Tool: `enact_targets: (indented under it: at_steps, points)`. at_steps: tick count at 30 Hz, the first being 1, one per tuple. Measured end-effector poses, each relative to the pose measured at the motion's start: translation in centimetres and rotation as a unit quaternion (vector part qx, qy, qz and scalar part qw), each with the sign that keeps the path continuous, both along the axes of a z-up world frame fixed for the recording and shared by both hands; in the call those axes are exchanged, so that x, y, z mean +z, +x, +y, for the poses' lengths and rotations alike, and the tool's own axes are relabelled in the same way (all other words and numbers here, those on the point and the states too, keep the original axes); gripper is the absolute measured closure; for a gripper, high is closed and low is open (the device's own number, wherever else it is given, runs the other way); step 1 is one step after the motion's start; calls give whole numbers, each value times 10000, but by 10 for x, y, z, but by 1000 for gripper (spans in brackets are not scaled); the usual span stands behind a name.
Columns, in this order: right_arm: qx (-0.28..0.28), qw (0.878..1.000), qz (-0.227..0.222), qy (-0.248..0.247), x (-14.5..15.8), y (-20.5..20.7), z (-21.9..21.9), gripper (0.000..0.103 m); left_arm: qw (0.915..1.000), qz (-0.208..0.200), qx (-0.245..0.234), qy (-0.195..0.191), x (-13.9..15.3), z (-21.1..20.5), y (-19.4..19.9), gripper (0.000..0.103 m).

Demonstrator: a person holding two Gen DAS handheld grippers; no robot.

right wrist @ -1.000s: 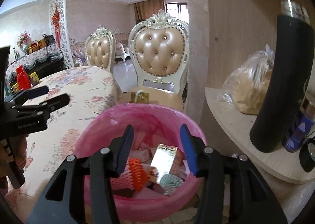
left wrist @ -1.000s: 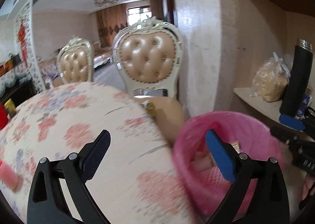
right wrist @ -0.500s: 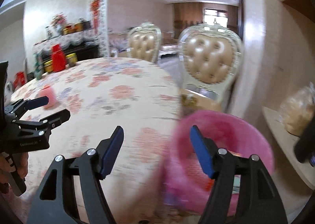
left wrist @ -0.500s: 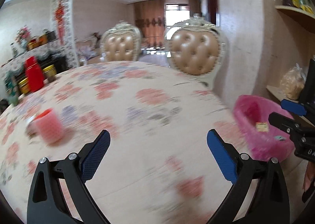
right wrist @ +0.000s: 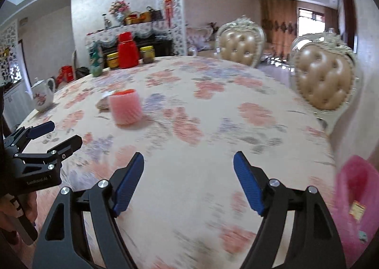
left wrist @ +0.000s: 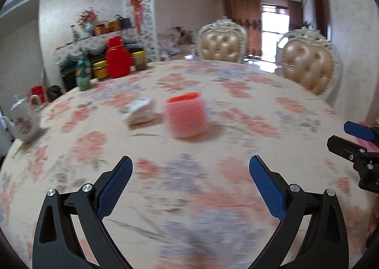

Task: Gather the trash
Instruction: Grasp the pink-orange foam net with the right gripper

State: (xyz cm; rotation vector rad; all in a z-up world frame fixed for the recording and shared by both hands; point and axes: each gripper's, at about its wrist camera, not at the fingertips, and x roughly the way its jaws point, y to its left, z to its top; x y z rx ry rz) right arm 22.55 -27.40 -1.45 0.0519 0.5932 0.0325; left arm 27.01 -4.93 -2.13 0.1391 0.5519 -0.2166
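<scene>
A pink foam net sleeve (left wrist: 186, 115) stands on the floral tablecloth, with a crumpled white wrapper (left wrist: 142, 111) just left of it. Both show in the right wrist view: the sleeve (right wrist: 125, 108) and the wrapper (right wrist: 103, 103) behind it. My left gripper (left wrist: 189, 174) is open and empty, short of the sleeve. My right gripper (right wrist: 188, 172) is open and empty over the table, to the right of the left one (right wrist: 56, 134). The pink-lined trash bin (right wrist: 357, 200) sits low at the right, with trash in it.
A white teapot (left wrist: 22, 120) stands at the table's left edge. A red thermos (left wrist: 118, 57), jars and a green bottle (left wrist: 84, 75) stand at the far edge. Two padded chairs (left wrist: 308, 70) stand behind the table, and a wall is on the right.
Both grippers have swung left, away from the pink bin and over the table. The foam sleeve and wrapper are now ahead of the left gripper. Both stay open and empty.
</scene>
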Motion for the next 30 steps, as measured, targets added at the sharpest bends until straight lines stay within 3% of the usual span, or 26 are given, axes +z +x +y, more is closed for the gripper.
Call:
enact_targets:
  at_steps: [4,11,16,19,30]
  points:
    - [147,9998,117,59,-7,39,31,27,9992,-74,390,98,-1,31,14,9]
    - [354,9987,372,-14,-19,96,72,27,9940,18,1092,-114,-11,87,32,9]
    - [563,9967,582,-48,-28,136,103,23,9879,-81,1536,-194,-11,102,35,9]
    - [651,9953,709,-57,-33,160,119,23,9865,-217,1610,-208,-8,106,31,9]
    - [615,9932,973,-174,-42,225,147,18,9846,35,1624,-643,-11,120,39,9]
